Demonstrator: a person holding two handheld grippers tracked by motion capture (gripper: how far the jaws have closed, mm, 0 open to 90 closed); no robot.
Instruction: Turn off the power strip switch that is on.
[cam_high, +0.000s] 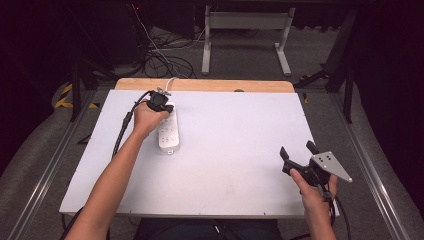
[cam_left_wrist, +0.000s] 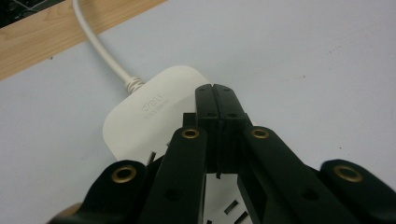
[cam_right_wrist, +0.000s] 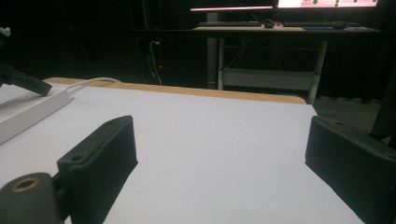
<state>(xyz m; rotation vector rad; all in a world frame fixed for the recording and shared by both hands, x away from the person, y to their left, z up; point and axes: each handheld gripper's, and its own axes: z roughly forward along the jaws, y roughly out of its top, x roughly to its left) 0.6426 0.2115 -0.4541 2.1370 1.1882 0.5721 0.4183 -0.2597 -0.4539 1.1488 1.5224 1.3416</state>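
The tabletop (cam_high: 240, 150) is the biggest thing before me, a white sheet laid over a wooden board whose far edge shows as a tan strip. Beyond it the floor is dark, with a grey metal frame (cam_high: 245, 30) standing at the far side and a tangle of cables to the far left.

On the left half of the tabletop, toward the far edge, lies the power strip (cam_high: 168, 132), white, its long side running near to far. Its cord (cam_left_wrist: 100, 49) leaves the far end and goes off over the wooden edge. In the left tool view I see the rounded far end of the strip with small grey lettering, and a few socket slots near the bottom of the picture.

My left tool (cam_high: 161, 102) sits over the far end of the strip, my hand wrapped around it. Its jaws are clenched, the two black pads pressed flat together with nothing between them, tips pointing down at the strip's top face. Whether the tips touch the strip I cannot tell.

My right tool (cam_high: 297, 152) is at the near right of the tabletop, well apart from the strip, held above the surface. Its jaws are released and stand wide, with bare white tabletop between them and nothing held.
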